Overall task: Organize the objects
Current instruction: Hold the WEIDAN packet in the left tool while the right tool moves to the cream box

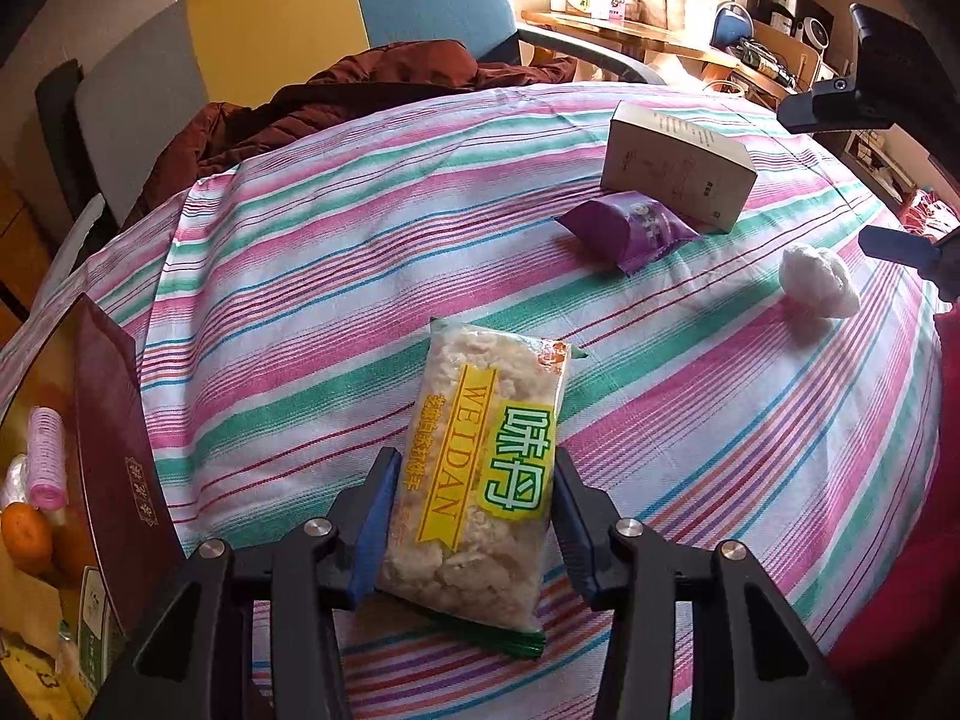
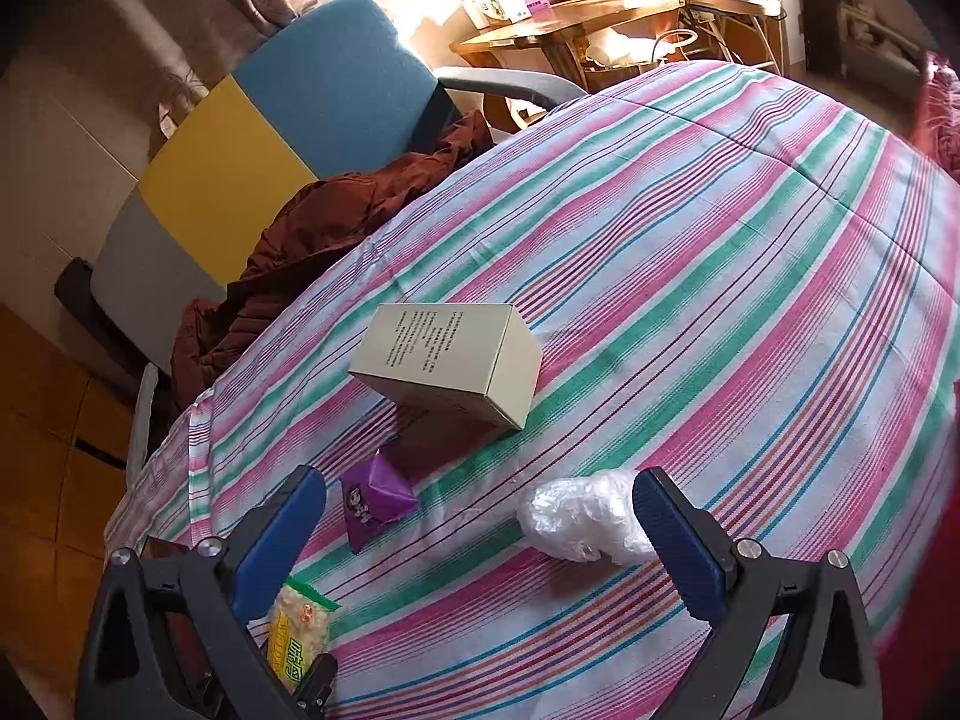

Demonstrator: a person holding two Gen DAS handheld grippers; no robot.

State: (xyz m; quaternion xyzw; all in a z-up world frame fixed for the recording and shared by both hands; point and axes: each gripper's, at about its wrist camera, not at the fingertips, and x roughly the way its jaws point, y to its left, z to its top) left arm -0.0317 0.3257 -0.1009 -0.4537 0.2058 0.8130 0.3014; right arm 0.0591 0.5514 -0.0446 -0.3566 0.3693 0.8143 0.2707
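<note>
A clear snack packet with a yellow and green label (image 1: 480, 468) lies on the striped cloth between the fingers of my left gripper (image 1: 474, 468); the jaws stand at its two long sides, and contact is unclear. The packet also shows in the right wrist view (image 2: 297, 636). My right gripper (image 2: 480, 504) is open and empty. A crumpled white plastic wad (image 2: 576, 519) lies just inside its right finger and shows in the left wrist view (image 1: 819, 279). A purple snack pouch (image 1: 630, 228) (image 2: 375, 498) lies next to a beige carton (image 1: 678, 165) (image 2: 450, 363).
A dark red box (image 1: 117, 474) stands open at the left, holding a pink hair roller (image 1: 47, 456) and an orange (image 1: 25, 537). A chair (image 2: 270, 120) with a brown jacket (image 2: 312, 240) stands behind the striped table (image 2: 750, 252). A wooden desk (image 2: 570, 12) is beyond.
</note>
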